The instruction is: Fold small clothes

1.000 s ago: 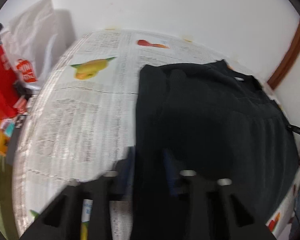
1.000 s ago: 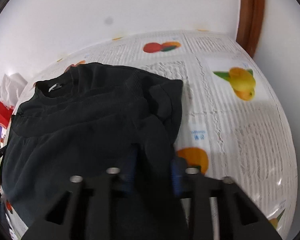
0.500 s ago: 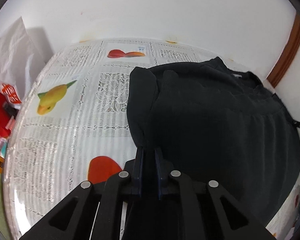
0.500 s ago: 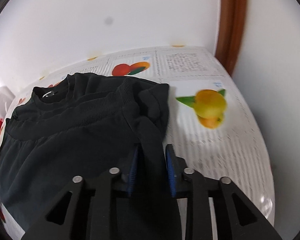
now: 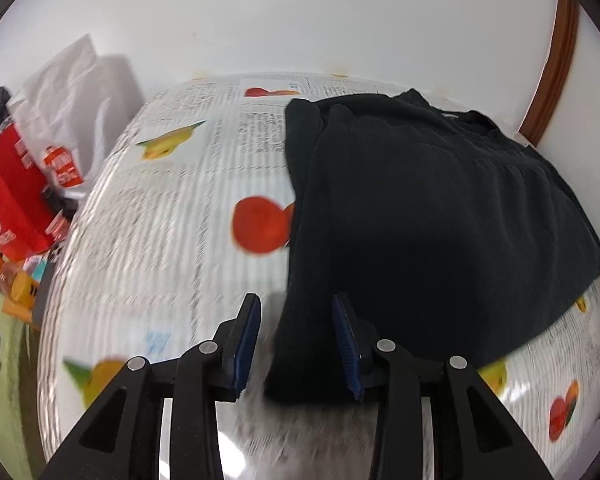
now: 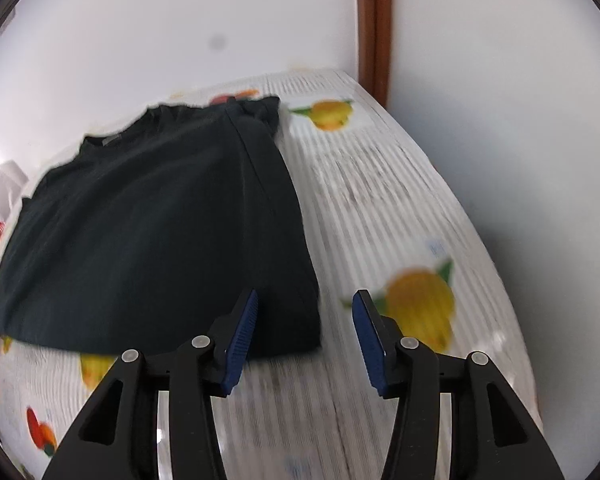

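Lying flat on fruit-print tablecloth (image 5: 172,248): one dark garment (image 5: 440,220), neckline toward the 12 o'clock wall. Left gripper (image 5: 296,336): jaws spread, nothing held; garment's near corner sits between the blue pads, cloth running off toward 1 o'clock. Right gripper (image 6: 304,338): jaws spread, empty; garment (image 6: 152,220) corner between the pads, bulk toward 10 o'clock. Red box (image 5: 8,208) at 9 o'clock, table edge.

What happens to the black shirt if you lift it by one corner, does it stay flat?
Probably not. The black shirt lies limp with soft folds along its edge, so it would likely droop and unfold. It looks thin, so probably light.
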Demonstrator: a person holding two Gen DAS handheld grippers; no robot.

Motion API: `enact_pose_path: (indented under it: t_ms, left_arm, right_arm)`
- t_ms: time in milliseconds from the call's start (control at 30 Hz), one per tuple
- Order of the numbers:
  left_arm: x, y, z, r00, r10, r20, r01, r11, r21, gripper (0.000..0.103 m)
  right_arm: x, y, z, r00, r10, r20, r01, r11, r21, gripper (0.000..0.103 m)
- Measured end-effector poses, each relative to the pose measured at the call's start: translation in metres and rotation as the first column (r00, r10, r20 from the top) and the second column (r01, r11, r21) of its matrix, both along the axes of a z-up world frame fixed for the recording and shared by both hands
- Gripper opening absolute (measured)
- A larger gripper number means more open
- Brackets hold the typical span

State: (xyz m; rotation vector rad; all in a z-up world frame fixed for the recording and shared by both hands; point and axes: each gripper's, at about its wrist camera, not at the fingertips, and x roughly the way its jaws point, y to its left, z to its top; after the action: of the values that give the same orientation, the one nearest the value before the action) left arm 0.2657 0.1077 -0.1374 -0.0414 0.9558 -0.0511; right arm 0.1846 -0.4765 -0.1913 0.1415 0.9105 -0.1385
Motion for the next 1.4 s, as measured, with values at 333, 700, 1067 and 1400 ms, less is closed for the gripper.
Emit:
enact_pose_path:
  t_ms: [333, 700, 1067, 1400]
  left_arm:
    - [-0.063, 0.034, -0.007, 0.998, 0.05, -0.038, -0.052, 0.997, -0.063, 0.048]
    - [-0.092, 0.059, -0.013, 0.986, 0.166, 0.016, -0.167, 0.985, 0.05, 0.059]
    - [-0.082, 0.072, -0.016, 0.985, 0.171, 0.027, -0.173, 0.982, 0.073, 0.07]
    - [-0.082, 0.081, -0.018, 0.986, 0.162, 0.034, -0.162, 0.987, 0.012, 0.073]
  right_arm:
    - [-0.011, 0.127, 0.054, 0.976, 0.146, 0.162, -0.132, 0.986, -0.099, 0.056]
    - [0.032, 0.338, 0.012, 0.908, 0.399, 0.126, -0.391, 0.916, -0.087, 0.057]
    - [-0.038, 0.41, 0.008, 0.794, 0.603, 0.075, -0.562, 0.776, -0.287, 0.064]
    - [-0.034, 0.495, -0.001, 0.694, 0.719, 0.031, -0.595, 0.597, -0.538, 0.066]
